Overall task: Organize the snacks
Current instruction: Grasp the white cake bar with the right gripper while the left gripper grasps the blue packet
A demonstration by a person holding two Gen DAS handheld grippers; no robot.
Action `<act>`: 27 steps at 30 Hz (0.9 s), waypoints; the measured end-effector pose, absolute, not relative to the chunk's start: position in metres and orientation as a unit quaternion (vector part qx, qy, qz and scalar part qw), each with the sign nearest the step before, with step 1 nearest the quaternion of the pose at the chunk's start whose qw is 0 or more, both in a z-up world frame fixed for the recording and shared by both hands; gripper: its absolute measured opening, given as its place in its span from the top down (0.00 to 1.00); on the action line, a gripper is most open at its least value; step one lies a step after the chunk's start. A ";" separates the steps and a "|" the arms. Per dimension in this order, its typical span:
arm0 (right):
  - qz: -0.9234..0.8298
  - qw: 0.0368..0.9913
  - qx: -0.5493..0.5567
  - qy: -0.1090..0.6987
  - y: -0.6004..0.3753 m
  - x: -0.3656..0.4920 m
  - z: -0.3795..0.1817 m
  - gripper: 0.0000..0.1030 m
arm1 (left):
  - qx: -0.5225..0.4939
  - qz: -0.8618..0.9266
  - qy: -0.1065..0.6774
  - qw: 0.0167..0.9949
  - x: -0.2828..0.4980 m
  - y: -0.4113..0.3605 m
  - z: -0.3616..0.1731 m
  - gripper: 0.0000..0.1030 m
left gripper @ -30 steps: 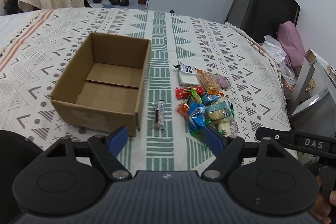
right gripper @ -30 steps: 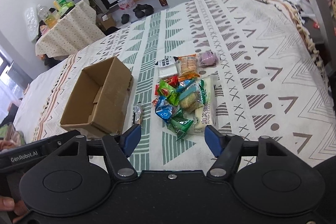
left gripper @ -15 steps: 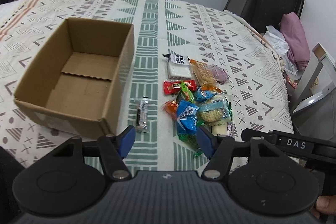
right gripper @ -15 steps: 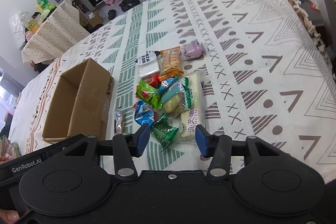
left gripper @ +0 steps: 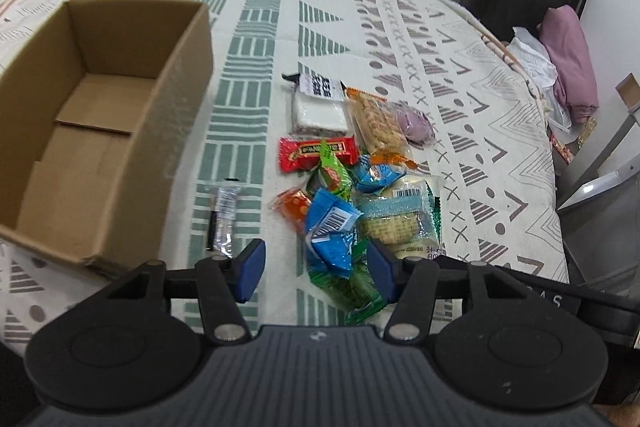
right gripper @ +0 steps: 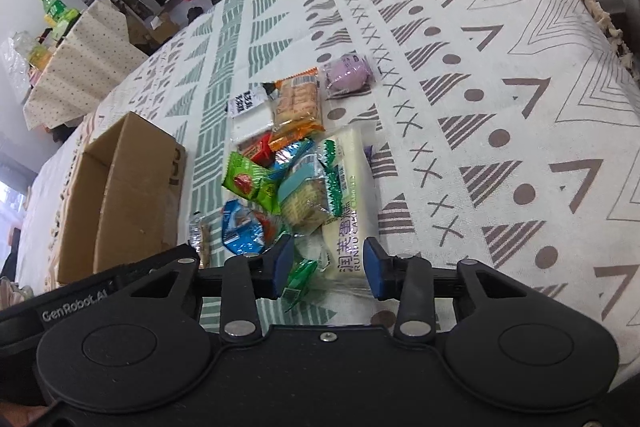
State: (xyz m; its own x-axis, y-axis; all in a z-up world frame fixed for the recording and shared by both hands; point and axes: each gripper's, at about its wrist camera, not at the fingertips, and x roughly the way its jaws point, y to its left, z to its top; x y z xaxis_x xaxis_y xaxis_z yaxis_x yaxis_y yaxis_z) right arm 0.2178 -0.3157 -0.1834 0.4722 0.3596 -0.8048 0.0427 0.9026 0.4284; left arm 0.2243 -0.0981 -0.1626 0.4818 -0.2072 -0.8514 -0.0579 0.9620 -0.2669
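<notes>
An empty open cardboard box [left gripper: 92, 131] [right gripper: 120, 195] sits on the left of the patterned cloth. A pile of wrapped snacks lies to its right: a red bar [left gripper: 316, 154], blue packets [left gripper: 332, 227], a green packet [right gripper: 252, 185], a cracker pack [left gripper: 376, 123] and a long white pack [right gripper: 352, 203]. A small clear-wrapped stick [left gripper: 222, 215] lies alone beside the box. My left gripper [left gripper: 316, 269] is open over the near blue and green packets. My right gripper [right gripper: 326, 267] is open over the near end of the long white pack.
A purple round snack [right gripper: 348, 75] and a white pack [left gripper: 320, 111] lie at the pile's far end. The bed edge with a chair and pink cloth [left gripper: 572, 59] is to the right. A covered side table [right gripper: 80, 67] stands far left.
Both grippers have moved forward and down toward the snack pile. Both sets of jaws have narrowed a little but stay open.
</notes>
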 end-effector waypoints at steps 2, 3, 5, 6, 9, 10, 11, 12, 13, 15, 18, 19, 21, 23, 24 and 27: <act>0.095 0.832 0.201 0.509 -0.316 0.222 -0.188 0.63 | -0.131 -0.044 0.515 0.846 0.230 -0.101 -0.170 0.47; 0.094 0.830 0.201 0.512 -0.315 0.224 -0.190 0.63 | -0.132 -0.044 0.519 0.844 0.233 -0.102 -0.174 0.48; 0.095 0.826 0.198 0.519 -0.313 0.229 -0.195 0.63 | -0.135 -0.044 0.523 0.840 0.238 -0.104 -0.181 0.49; 0.096 0.824 0.197 0.522 -0.312 0.230 -0.197 0.63 | -0.136 -0.044 0.526 0.838 0.241 -0.104 -0.183 0.50; 0.091 0.823 0.191 0.528 -0.310 0.236 -0.202 0.63 | -0.142 -0.044 0.532 0.834 0.247 -0.106 -0.191 0.52; 0.090 0.822 0.189 0.529 -0.310 0.238 -0.204 0.63 | -0.143 -0.044 0.534 0.832 0.249 -0.107 -0.194 0.54; 0.089 0.822 0.187 0.531 -0.310 0.239 -0.206 0.63 | -0.145 -0.044 0.536 0.831 0.251 -0.107 -0.196 0.55; 0.088 0.820 0.187 0.533 -0.310 0.242 -0.208 0.63 | -0.147 -0.043 0.537 0.830 0.252 -0.108 -0.198 0.57; 0.088 0.819 0.186 0.536 -0.310 0.244 -0.210 0.63 | -0.148 -0.041 0.539 0.828 0.253 -0.108 -0.201 0.60; 0.085 0.819 0.181 0.537 -0.309 0.246 -0.213 0.63 | -0.155 -0.041 0.542 0.825 0.255 -0.107 -0.205 0.66; 0.082 0.818 0.169 0.544 -0.306 0.250 -0.218 0.62 | -0.152 -0.036 0.543 0.825 0.255 -0.109 -0.206 0.70; 0.083 0.816 0.168 0.546 -0.305 0.252 -0.220 0.62 | -0.150 -0.036 0.542 0.826 0.255 -0.109 -0.205 0.71; 0.086 0.814 0.166 0.550 -0.303 0.254 -0.223 0.61 | -0.147 -0.033 0.538 0.829 0.253 -0.109 -0.203 0.71; 0.089 0.813 0.163 0.552 -0.301 0.256 -0.226 0.61 | -0.147 -0.030 0.534 0.832 0.252 -0.108 -0.200 0.72; 0.090 0.812 0.161 0.554 -0.300 0.257 -0.227 0.62 | -0.146 -0.028 0.532 0.833 0.251 -0.107 -0.197 0.72; 0.098 0.815 0.152 0.551 -0.296 0.258 -0.227 0.72 | -0.144 -0.026 0.525 0.838 0.247 -0.105 -0.189 0.72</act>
State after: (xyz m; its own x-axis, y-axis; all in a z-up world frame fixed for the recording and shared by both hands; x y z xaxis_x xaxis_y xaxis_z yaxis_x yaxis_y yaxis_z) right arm 0.2580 -0.2956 -0.2273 0.3732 0.3272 -0.8681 0.0080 0.9346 0.3557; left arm 0.2471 -0.1051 -0.1890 0.4468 -0.1942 -0.8733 -0.1078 0.9574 -0.2680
